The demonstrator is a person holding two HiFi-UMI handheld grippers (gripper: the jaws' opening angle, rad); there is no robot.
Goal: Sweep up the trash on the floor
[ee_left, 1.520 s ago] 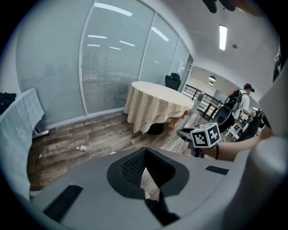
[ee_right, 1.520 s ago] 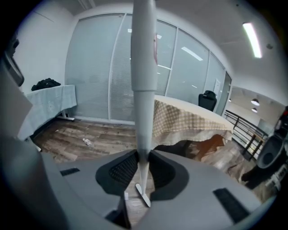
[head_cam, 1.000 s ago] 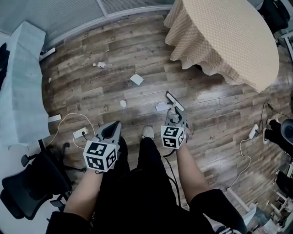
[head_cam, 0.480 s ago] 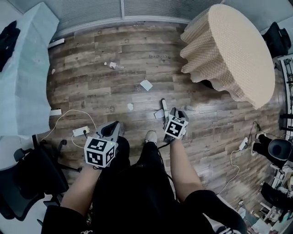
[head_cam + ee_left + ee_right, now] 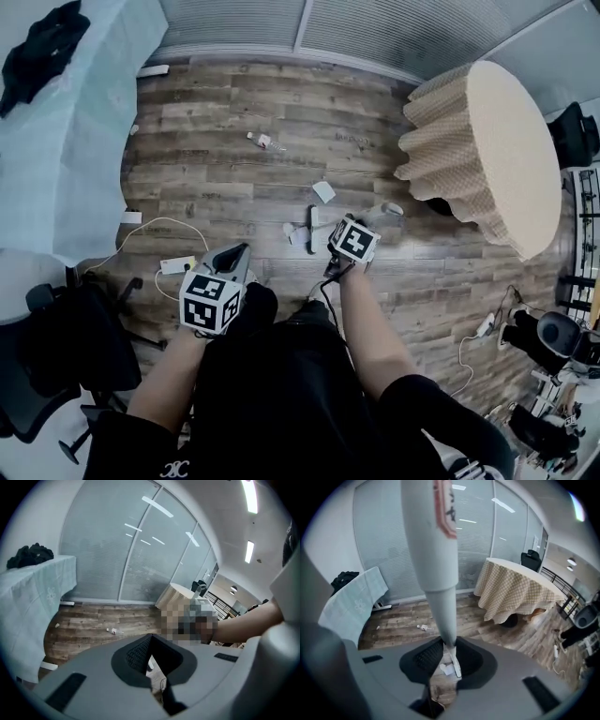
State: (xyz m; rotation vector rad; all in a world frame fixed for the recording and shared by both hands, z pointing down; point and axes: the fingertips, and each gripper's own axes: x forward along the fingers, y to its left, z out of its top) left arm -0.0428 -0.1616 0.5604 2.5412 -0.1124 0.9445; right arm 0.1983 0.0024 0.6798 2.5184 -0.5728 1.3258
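Floor (image 5: 234, 122) left of round bench (image 5: 506, 141) open up to window wall (image 5: 375, 33); only paper scraps (image 5: 323, 191) and broom (image 5: 311, 225) there. Further left, draped bench (image 5: 66, 169), white cable (image 5: 155, 225), black chair (image 5: 56, 347) block.

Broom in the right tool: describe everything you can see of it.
The broom has a smooth, pale grey shaft, plastic or painted metal by its look, with a red-and-white label near the top. It narrows into a thin neck ending in a slim, flat head. The right tool is shut on the shaft, holding it leaning down and forward. The head rests on the wooden floor, beside a white paper scrap; whether they touch is unclear.
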